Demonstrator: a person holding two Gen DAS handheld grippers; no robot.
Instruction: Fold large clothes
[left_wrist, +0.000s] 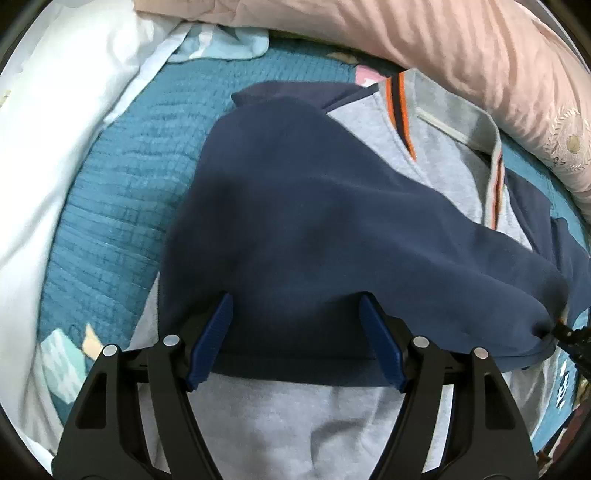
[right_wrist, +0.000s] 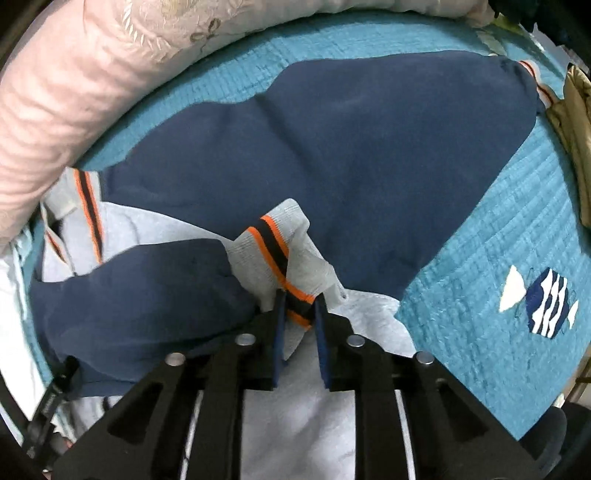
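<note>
Both sleeves (right_wrist: 332, 155) overlap; teal quilt (right_wrist: 498, 229) borders them.

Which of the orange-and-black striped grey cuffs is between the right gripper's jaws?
The near ribbed grey cuff, at the folded-in navy sleeve's end, sits pinched in the right gripper. The other striped cuff lies far off by the teal quilt's edge.

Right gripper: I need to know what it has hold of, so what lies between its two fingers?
The right wrist view shows the sweatshirt's grey ribbed cuff, orange and black striped, pinched in the right gripper.
</note>
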